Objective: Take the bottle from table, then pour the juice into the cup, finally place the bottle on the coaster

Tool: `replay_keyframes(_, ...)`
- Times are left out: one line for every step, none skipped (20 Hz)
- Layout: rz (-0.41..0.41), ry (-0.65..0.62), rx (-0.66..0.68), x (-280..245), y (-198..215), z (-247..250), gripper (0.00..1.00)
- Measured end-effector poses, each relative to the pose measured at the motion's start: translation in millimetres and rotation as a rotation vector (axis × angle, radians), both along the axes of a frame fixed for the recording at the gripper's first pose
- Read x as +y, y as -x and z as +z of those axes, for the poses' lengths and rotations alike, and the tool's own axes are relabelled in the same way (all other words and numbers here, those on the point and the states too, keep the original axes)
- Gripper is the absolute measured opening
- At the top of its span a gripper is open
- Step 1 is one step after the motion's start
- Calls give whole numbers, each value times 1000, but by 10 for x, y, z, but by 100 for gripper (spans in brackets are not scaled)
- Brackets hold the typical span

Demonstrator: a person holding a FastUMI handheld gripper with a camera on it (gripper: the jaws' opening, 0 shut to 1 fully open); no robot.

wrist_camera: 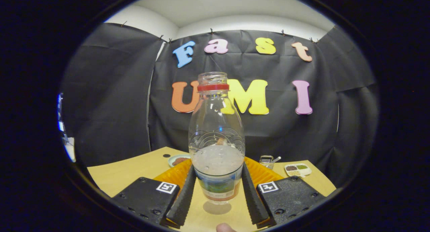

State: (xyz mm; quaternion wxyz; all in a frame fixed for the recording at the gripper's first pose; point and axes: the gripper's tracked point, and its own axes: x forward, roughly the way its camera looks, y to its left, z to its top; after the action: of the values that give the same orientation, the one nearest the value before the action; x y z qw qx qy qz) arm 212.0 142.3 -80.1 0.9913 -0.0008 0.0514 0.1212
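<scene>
Bottle: the clear plastic bottle (216, 138) is standing upright between the two fingers, its base hanging a little above the wooden table (134, 175) and casting a shadow on the wood just below it.
Bottle details: it is showing an open neck with a red ring under the mouth, a pale liquid filling the lower part, and a printed label around the bottom.
Gripper: the gripper (218, 195) is grasping the bottle, with both fingers pressing against the labelled lower part from either side.
Orange item: a ribbed orange piece (260, 173) is lying on the table just beyond the fingers, behind the bottle; whether it is a coaster or a tray I cannot tell.
Small plate: a round plate (178, 160) with something dark on it is sitting beyond the orange piece.
Divided dish: a white dish (297, 169) holding dark and green contents is resting near the table's far edge.
Clear container: a small see-through object (267, 160) is sitting between the orange piece and the divided dish.
Person: a fingertip (224, 228) is showing just behind the fingers.
</scene>
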Motion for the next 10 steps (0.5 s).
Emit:
replay_keyframes(3, -14, -1, 46, -90, -27, 74)
replay_keyframes(4, -28, 3, 77, -155, -63, 74)
replay_keyframes(7, -39, 7, 106, -215, -123, 74)
replay_keyframes(8, -53, 16, 114, -284, -201, 74)
replay_keyframes(4, -57, 30, 115, -355, -297, 74)
replay_keyframes(2, -60, 47, 115, -411, -443, 74)
replay_keyframes(-1, -61, 65, 110, -474, -567, 74)
replay_keyframes(-7, -59, 82, 96, -531, -695, 74)
replay_keyframes(-13, -56, 102, 73, -581, -827, 75)
replay_keyframes(-19, -54, 124, 64, -626, -977, 75)
